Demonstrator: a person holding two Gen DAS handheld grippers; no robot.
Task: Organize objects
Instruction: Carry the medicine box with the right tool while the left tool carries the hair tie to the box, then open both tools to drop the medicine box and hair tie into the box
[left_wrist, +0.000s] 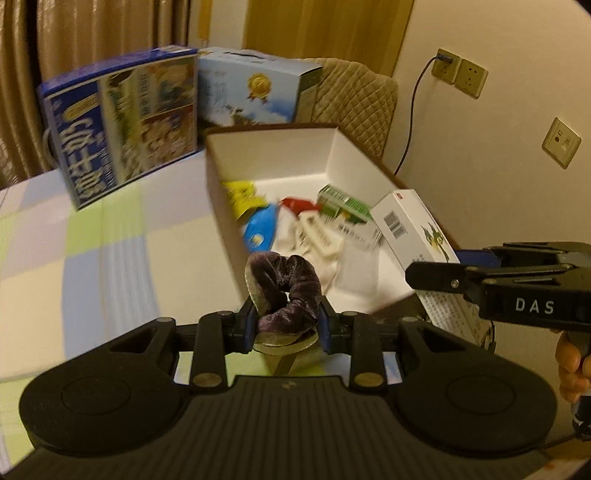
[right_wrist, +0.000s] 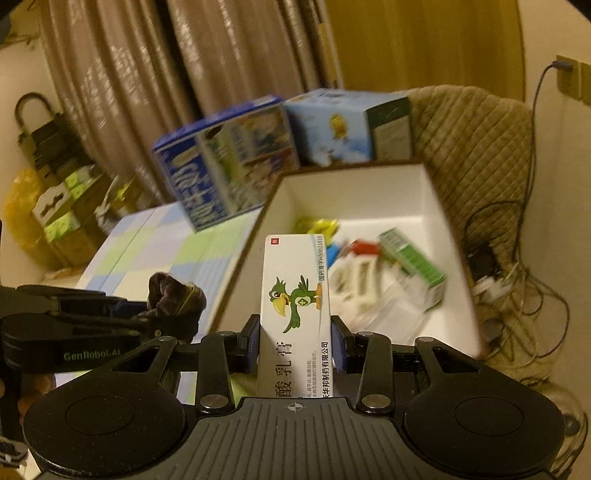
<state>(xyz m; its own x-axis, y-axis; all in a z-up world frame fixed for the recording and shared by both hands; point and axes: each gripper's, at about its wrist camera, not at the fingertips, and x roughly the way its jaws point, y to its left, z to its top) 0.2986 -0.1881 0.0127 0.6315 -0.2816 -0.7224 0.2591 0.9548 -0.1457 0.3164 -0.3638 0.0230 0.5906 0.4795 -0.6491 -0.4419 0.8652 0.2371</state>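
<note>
Left gripper: blue pads closed to a narrow gap on a dark purple velvet scrunchie, which bunches up above the fingertips with an olive lining showing underneath. Just ahead of the tips stands the near wall of a white open box on a pastel check tablecloth.

Right gripper: pads pressed against the long sides of a white ointment carton, held upright; printed with a green cartoon bird, black characters and a small red square at the top corner. The box interior lies directly beyond it.

Left view only: barcode face of the carton, wall sockets to the right, part of a hand under the right tool.

Right view only: tangle of cables right of the box, a padlock-shaped bag far left.

Box contents, blurred: yellow packet, blue item, red item, green carton, white pieces.

Behind the box: dark blue printed carton, pale blue carton, quilted chair back.
</note>
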